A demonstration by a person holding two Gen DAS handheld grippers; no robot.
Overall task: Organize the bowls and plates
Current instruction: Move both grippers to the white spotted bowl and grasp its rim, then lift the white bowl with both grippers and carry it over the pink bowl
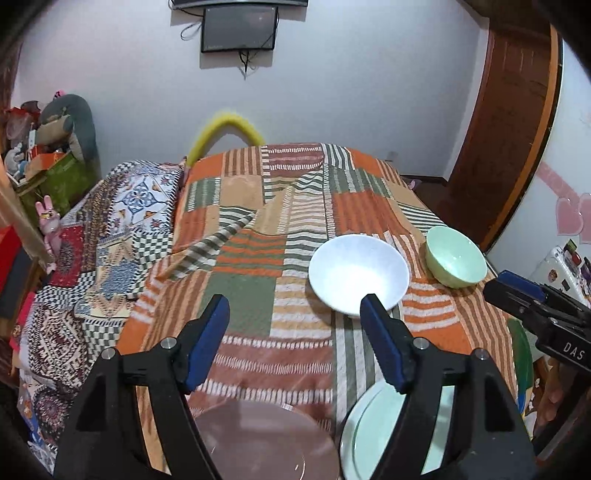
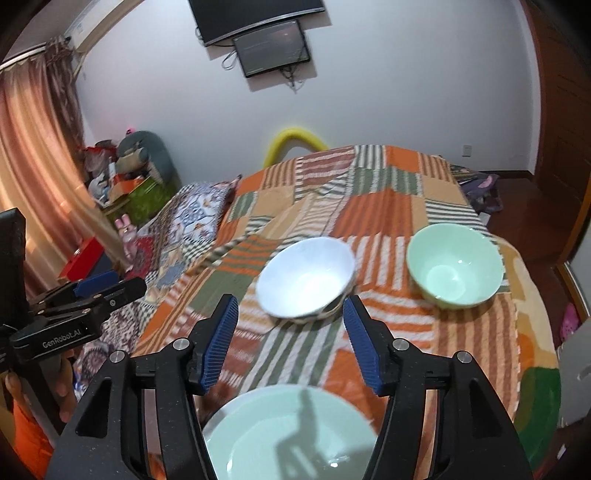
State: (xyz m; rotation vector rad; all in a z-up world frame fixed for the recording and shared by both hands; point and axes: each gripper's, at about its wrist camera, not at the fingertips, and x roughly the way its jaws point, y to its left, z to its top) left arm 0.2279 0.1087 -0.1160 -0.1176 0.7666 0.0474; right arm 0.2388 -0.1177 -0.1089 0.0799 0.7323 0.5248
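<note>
left gripper (image 1: pixel 295 325) black frame with blue ribbed pads, jaws apart, nothing between them, hovering above the bed covered with an orange, green and tan striped patchwork blanket (image 1: pixel 243 288). right gripper (image 2: pixel 290 325) same build, jaws also apart and empty, pads touch nothing

round white ceramic bowl (image 1: pixel 359 275) sits upright on the blanket, ahead of the left gripper and a bit to the right in the left wrist view; in the right wrist view it sits just beyond the gap between the right gripper's fingers and looks blurred. round pale green ceramic bowl (image 1: pixel 455 256) stands upright to the right of the white bowl, near it but apart, close to the bed's right edge

round brownish-pink flat plate (image 1: pixel 266 443) lies on the blanket at the bottom of the left wrist view, under the left gripper. round pale green plate with a white rim (image 2: pixel 291 435) lies just right of the pink plate, apart from it, under the right gripper; a gripper shadow falls across it

the right gripper shows at the right edge of the left wrist view, the left gripper at the left edge of the right wrist view, a hand (image 2: pixel 61 387) wrapped round its handle

blue and white patterned quilt (image 1: pixel 122 229) lies left of the striped blanket. dark wall-mounted screen (image 1: pixel 239 28) hangs on the white wall behind the bed, yellow foam tube (image 1: pixel 225 129) arches at the far end of the bed
</note>
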